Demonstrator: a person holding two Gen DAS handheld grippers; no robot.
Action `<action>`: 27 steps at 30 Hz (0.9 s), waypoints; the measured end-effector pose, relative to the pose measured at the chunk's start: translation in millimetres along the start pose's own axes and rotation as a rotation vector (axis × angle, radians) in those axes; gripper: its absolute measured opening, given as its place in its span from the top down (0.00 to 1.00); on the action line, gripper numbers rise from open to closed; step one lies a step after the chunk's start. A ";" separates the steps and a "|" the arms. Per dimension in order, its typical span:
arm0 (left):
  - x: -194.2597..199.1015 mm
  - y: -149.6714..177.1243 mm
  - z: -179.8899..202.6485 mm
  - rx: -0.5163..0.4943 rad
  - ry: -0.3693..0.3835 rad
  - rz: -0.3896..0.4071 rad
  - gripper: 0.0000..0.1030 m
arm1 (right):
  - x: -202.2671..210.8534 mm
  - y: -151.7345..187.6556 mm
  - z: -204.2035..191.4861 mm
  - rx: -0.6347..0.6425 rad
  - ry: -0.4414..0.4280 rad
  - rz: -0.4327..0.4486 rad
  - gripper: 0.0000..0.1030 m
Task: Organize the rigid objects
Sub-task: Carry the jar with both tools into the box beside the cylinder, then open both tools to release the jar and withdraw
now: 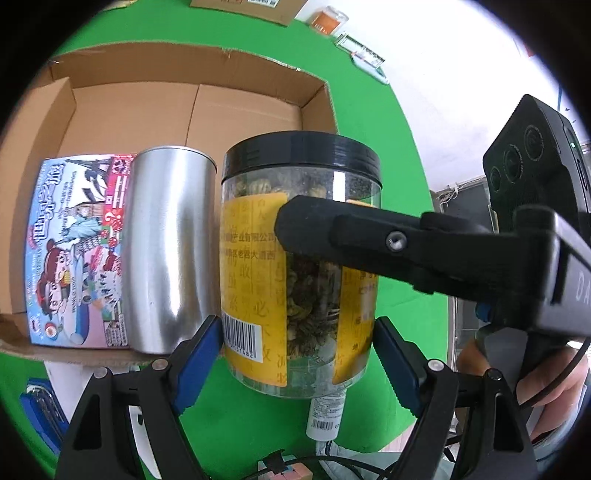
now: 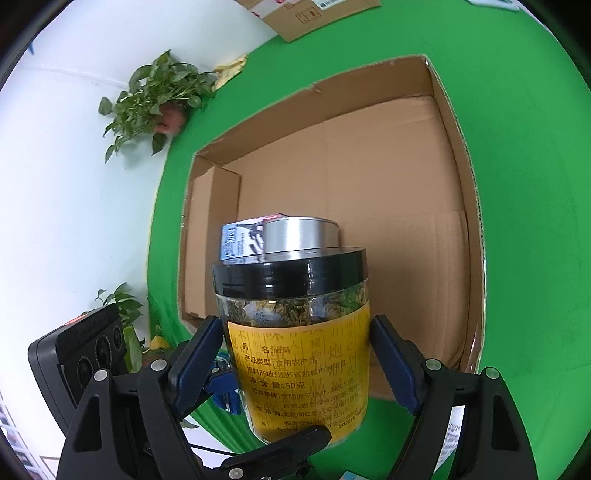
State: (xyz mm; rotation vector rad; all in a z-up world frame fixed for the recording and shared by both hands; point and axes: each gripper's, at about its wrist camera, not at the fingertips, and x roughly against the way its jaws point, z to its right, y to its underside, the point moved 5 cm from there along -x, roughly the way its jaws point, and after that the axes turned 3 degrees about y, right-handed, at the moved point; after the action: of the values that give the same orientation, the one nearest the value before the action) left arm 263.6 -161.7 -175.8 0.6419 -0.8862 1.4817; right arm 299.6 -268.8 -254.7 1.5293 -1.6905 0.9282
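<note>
A clear jar with a black lid, a yellow label and dried flowers inside hangs over the near edge of an open cardboard box. My left gripper is shut on the jar, its blue pads pressing both sides low down. My right gripper is shut on the same jar from another side, and one of its black fingers crosses the label. Inside the box a silver tin stands against a colourful game box.
The box floor beyond the tin is bare cardboard. A white tube and a small cube lie on the green cloth below the jar. A potted plant and another carton sit at the far side.
</note>
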 end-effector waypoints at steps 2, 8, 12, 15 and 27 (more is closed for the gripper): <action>-7.7 -5.5 -1.7 0.005 -0.002 -0.015 0.20 | -6.6 -4.5 7.5 -0.013 0.000 -0.005 0.23; -23.0 -10.7 -10.7 0.049 -0.007 -0.056 0.20 | -32.3 -16.8 31.4 -0.056 0.003 -0.025 0.23; -29.9 -7.2 -17.5 0.102 -0.020 -0.077 0.20 | -50.9 -20.6 41.6 -0.081 0.004 -0.053 0.23; -26.4 -6.4 -21.2 0.116 -0.010 -0.070 0.20 | -60.4 -20.7 44.8 -0.080 0.035 -0.052 0.23; 21.5 13.0 -33.4 0.096 -0.053 0.024 0.20 | -89.5 -6.5 64.5 -0.156 0.067 -0.085 0.10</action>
State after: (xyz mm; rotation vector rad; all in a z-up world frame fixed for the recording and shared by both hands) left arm 251.9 -121.6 -178.6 0.7467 -0.8702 1.5418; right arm 313.2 -277.4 -364.1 1.4398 -1.5984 0.7762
